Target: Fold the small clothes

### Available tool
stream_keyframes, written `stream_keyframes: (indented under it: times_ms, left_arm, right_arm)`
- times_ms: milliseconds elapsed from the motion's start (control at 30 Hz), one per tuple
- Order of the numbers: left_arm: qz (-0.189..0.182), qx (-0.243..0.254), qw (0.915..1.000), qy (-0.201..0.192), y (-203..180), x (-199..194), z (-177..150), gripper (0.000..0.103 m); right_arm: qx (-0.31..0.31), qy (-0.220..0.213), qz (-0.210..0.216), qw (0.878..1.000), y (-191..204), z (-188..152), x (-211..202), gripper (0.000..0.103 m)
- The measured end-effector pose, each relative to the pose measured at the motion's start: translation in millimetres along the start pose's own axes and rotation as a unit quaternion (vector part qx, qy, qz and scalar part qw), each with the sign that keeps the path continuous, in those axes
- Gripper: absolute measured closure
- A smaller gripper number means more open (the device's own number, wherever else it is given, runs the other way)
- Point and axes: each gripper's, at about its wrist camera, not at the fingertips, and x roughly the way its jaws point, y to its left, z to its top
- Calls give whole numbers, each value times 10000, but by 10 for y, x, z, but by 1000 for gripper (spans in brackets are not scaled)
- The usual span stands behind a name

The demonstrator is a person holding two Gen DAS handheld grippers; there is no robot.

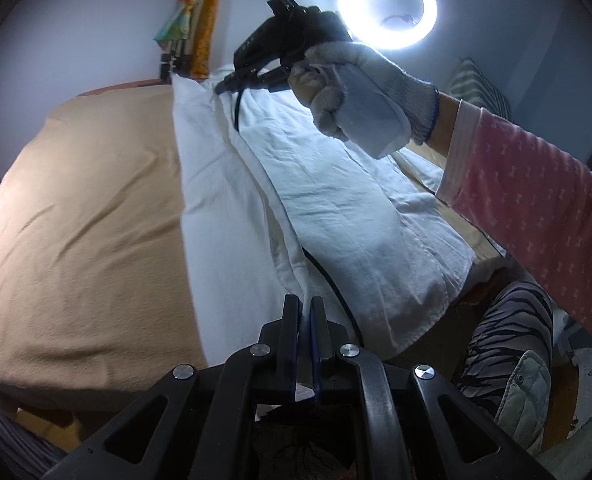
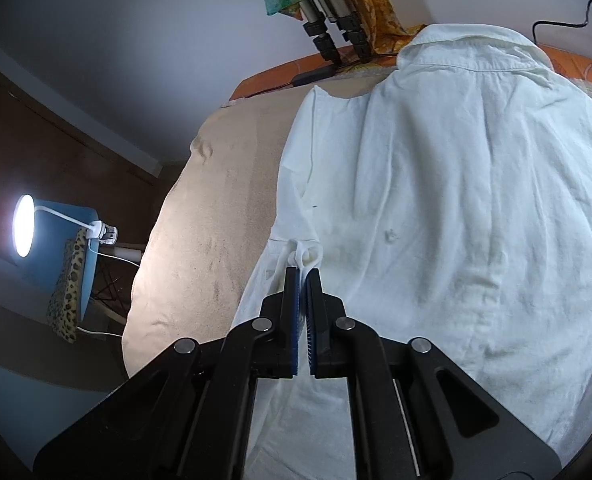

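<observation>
Between my right gripper's [image 2: 304, 270] closed jaws I have a small bunched pinch of the white shirt [image 2: 435, 200], taken at its left edge. Beyond and to the right of that gripper the shirt lies spread with its back upward, collar [image 2: 467, 56] at the far end. My left gripper [image 1: 306, 300] is likewise closed, with a thin fold of the shirt's near edge caught between its pads, though blur makes the exact spot hard to judge. Ahead of the left gripper the lifted edge runs as a raised ridge to the right gripper [image 1: 220, 89], held in a gloved hand [image 1: 359, 92] with a pink sleeve [image 1: 535, 200] behind it. Left of both grippers is the bare tan blanket [image 1: 80, 200] covering the bed. Farther off glow a ring light [image 1: 387, 4] and a desk lamp [image 2: 24, 226].
</observation>
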Motion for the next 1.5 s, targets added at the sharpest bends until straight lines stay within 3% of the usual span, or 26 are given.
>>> stream_keyframes:
  times_ms: [200,333,467,500,533,567,600,700,967,1133,1300,1500]
  left_arm:
    - [-115,250,9994,229,-219,268,7,101]
    - [12,457,9982,396,-320,400,-53,101]
    - [-16,405,9978,524,-294,467,-99,99]
    - [-49,403,9975,573,-292,464,-112,94]
    - [-78,416,9972,611,-298,455,-129,79]
    - [-125,417,9973,588,-312,423,-143,72]
    - [-186,433,9974,548,-318,375,-165,72]
    - [-237,504,9975,432,-315,203,-220,70]
    - [144,-54,9998,-95,51,-307,-170,72]
    - [206,-256,9986,-404,144,-386,-86,72]
    - [-12,-289,9979,-582,63,-287,18,69]
    - [-238,-268,9971,-665,-144,-107,213,53]
  right_arm:
    - [178,-84,-288,9994,-312,-96,-112,99]
    - [292,7,-597,9978,-485,-199,-51,99]
    - [432,81,-619,9971,-621,-297,22,99]
    - [436,70,-602,9972,-630,-305,13,99]
    - [457,33,-581,9973,-637,-305,-16,97]
    - [457,12,-582,9973,-633,-302,-53,92]
    - [420,-32,-588,9974,-619,-304,-110,88]
    - [201,-306,-758,9964,-546,-342,-344,68]
    - [-162,-1170,-661,9908,-281,-768,-1325,68]
    - [-455,-1714,-950,9796,-70,-1216,-1963,67]
    - [-285,-2019,-1435,9684,-232,-1635,-2412,67]
    - [179,-2081,-1991,9575,-791,-2021,-2811,67]
